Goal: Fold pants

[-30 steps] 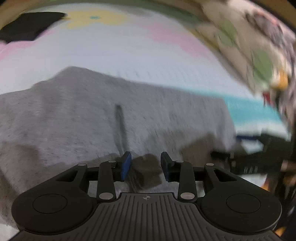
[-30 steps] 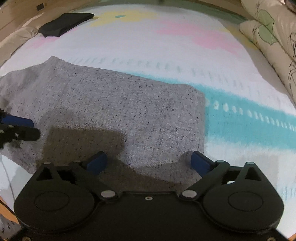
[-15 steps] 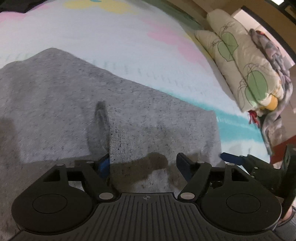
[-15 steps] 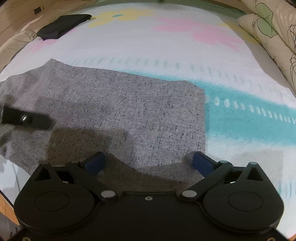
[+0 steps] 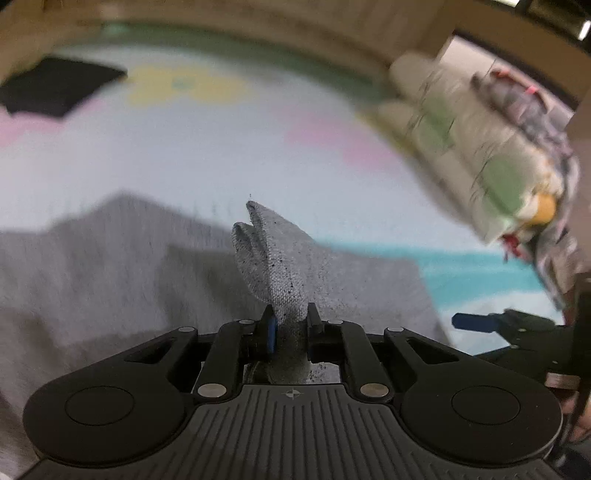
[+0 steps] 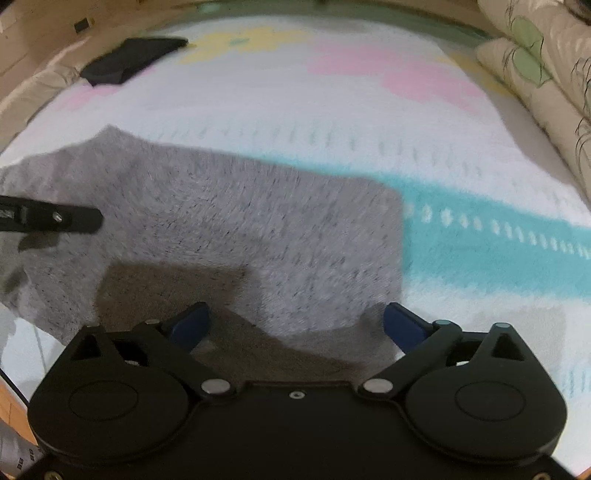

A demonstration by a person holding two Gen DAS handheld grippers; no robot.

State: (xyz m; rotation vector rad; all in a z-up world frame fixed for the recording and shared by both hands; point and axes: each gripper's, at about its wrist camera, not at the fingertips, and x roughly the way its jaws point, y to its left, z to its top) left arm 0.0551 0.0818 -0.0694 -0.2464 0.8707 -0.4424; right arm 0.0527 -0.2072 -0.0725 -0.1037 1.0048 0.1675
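Observation:
Grey speckled pants (image 6: 240,229) lie spread flat on a bed; they also show in the left wrist view (image 5: 110,258). My left gripper (image 5: 290,326) is shut on a pinched fold of the pants' near edge, and the fold (image 5: 269,251) stands up between the jaws. My right gripper (image 6: 295,326) is open over the near right corner of the pants, with nothing between its fingers. Its blue fingertip (image 5: 471,321) shows at the right of the left wrist view. One left finger (image 6: 55,219) shows at the left of the right wrist view.
The bedspread (image 6: 332,122) is white with pink, yellow and teal patches. A folded black cloth (image 6: 129,59) lies at the far left. Leaf-print pillows (image 6: 535,74) are stacked along the right side. A wooden bed frame (image 6: 37,29) borders the far edge.
My left gripper was open half a second ago; it has shut on the pants' near edge and lifted a fold. My right gripper stays open in about the same place.

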